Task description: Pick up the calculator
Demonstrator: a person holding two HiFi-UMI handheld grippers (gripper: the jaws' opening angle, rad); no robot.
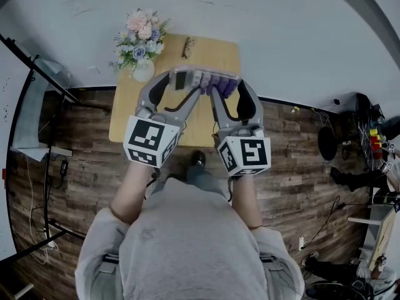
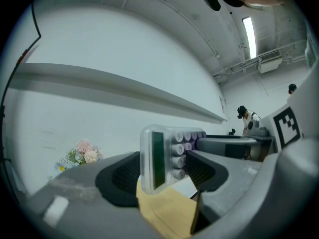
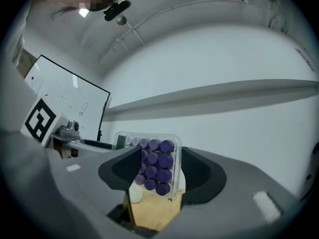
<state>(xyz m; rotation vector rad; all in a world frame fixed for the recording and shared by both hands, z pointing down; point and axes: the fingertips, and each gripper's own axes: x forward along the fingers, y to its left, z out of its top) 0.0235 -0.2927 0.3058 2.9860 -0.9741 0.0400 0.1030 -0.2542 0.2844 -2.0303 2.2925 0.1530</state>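
Though its keys are unreadable, left tongs and right tongs clamp the calculator.

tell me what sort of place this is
Probably a lab or studio set up for recording, not a home. A whiteboard stands by plain white walls, loose cables trail over the wood floor, and gear is piled at the side.
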